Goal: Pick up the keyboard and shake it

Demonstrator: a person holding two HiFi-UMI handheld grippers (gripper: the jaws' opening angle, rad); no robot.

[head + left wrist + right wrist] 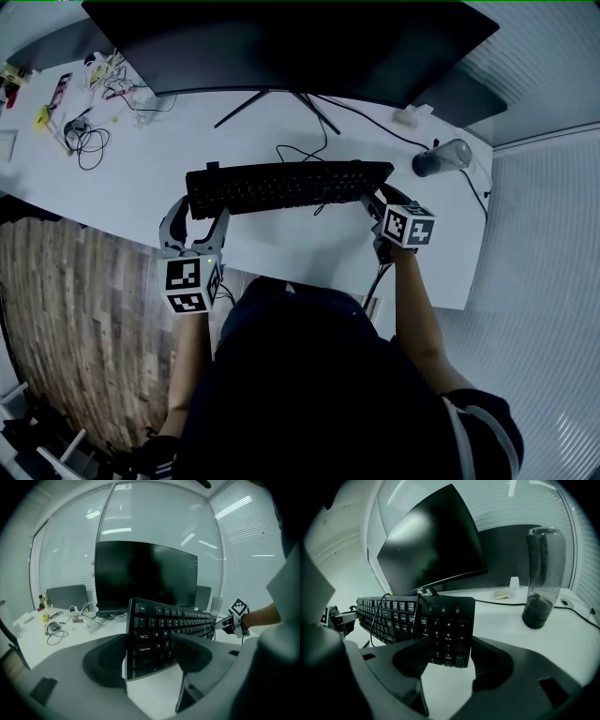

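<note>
Left to right: loose cables and small clutter [89,141] on the far left of the white desk [141,187]. The left gripper [200,214] has its jaws spread wide and clamped across the left end of the black full-size plastic keyboard [291,186], one jaw on the front edge and one on the back; the left gripper view shows the Esc/Tab end [145,634] wedged between them. The keyboard hangs between the two grippers above the desk, in front of the dark curved monitor [291,47], key side tilted up. It looks fully off the surface, though the head view is too dim to be sure. The right gripper [380,199] pinches the numpad end [443,630] the same way. A dark tinted bottle [442,157] stands to the right. Handling: likely light, stiff, smooth plastic, so it may slip when shaken. End grips on the bare edges suit it. Its thin cable [309,150] could snag.
</note>
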